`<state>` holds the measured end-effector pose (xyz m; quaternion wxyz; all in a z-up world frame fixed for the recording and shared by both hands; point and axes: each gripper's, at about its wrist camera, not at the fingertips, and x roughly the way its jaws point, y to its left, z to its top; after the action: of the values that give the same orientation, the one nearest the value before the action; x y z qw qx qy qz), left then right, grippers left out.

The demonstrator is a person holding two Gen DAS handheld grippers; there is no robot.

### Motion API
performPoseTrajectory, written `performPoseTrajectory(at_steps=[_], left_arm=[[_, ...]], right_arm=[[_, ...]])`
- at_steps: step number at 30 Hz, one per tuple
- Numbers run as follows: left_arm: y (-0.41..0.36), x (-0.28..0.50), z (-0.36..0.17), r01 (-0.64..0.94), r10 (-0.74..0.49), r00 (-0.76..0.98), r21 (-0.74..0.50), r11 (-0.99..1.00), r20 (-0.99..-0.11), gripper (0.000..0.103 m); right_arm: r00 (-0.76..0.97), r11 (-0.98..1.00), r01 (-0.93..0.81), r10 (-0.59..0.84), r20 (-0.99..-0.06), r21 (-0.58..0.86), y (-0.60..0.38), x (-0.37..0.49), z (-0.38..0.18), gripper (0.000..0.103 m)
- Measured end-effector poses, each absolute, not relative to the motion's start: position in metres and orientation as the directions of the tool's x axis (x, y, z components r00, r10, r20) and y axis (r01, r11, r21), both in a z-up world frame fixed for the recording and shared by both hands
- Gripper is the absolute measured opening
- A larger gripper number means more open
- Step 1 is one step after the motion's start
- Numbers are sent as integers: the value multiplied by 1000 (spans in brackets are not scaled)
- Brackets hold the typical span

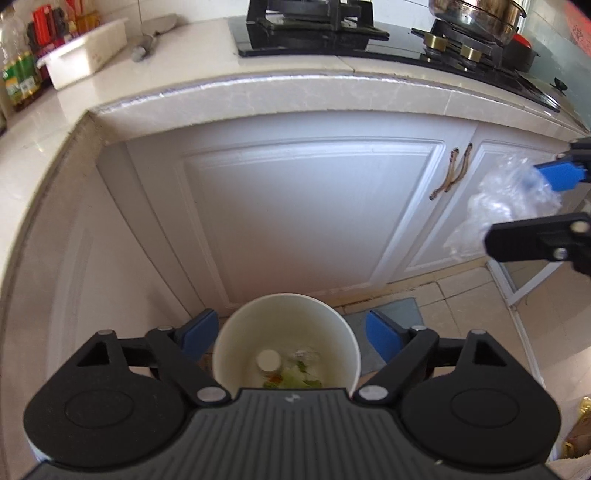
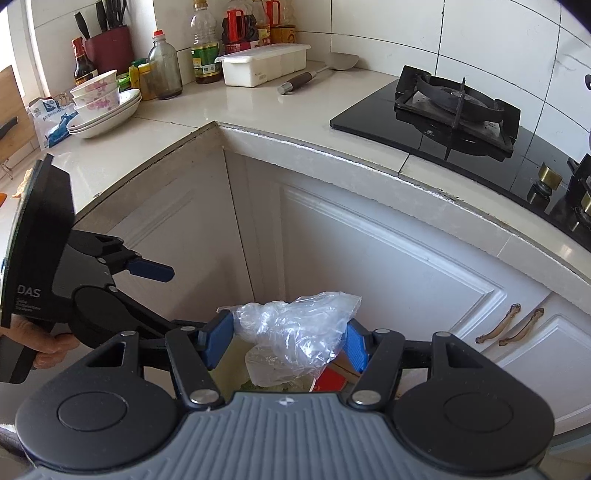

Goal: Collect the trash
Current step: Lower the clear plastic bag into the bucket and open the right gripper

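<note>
The bin (image 1: 286,339) below already holds scraps, and the left gripper (image 1: 291,334) stands wide and empty above it. The right gripper (image 2: 290,339) clamps a plastic bag (image 2: 295,321) — not yet dropped in.

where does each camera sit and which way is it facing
Left wrist: sits on the left gripper, angled down at a white bin holding scraps, in front of the cabinet door; its blue pads stand open beside the bin's rim; the right gripper with the plastic bag enters at right.
Right wrist: sits on the right gripper, shut on the plastic bag, facing the counter corner; the left gripper and a hand show at left.
Shared: the stove, cabinet handles, both grippers.
</note>
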<state>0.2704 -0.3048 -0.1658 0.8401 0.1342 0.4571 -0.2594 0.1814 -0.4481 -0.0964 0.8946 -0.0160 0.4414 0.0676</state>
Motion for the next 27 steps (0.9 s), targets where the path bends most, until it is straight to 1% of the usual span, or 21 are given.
performPoseTrajectory(at_steps=[5,11,17,24,27], left_arm=[[-292,255,-148,536,-268,499,51,843,-824,91],[-272,239,-127,470,-203,538,91,878,-818,92],[-252,227,-108,374,-130,593,129,918,-795,92],[-226,213,-91,244,-56,636,131,961,-769,95],[-212,207,-89,181,-13,644,136,974,-765,95]], right_arm=[[584,989,-139,123,-803,50,-446,197,-121,67],[508,983,-163,154,-848,81,-431,226,-176,68],[434,964,-247,205,-877,103,-399,254,-220,68],[362,923,-371,243,-900,100,-356,284,-255,68],[354,906,-416,238,-905,76,-340,294,-265,71]])
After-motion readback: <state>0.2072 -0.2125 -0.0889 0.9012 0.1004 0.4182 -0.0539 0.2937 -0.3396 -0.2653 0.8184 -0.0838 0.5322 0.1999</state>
